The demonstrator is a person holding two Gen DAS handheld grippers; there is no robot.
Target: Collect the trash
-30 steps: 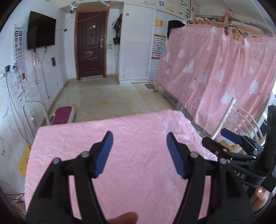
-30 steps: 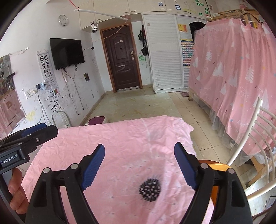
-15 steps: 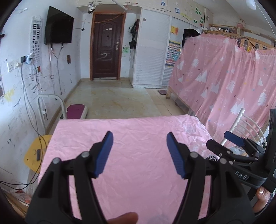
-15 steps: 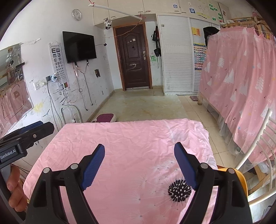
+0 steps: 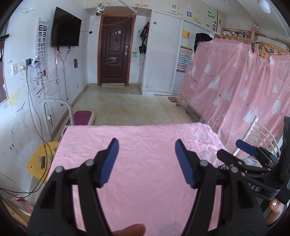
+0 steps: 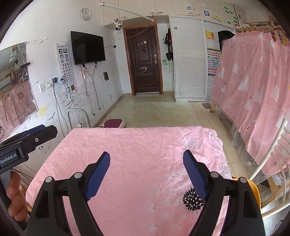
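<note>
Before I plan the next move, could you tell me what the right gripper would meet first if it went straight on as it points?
Probably the pink cloth on the table: the open, empty right gripper tilts down toward it, with nothing between. Depth is hard to judge.

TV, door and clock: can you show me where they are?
TV [image 6: 87,48]: right wrist view, middle of the dark screen.
Door [image 6: 144,62]: right wrist view, middle of the brown panel.
Clock [image 6: 85,13]: right wrist view, centre of its white face.
</note>
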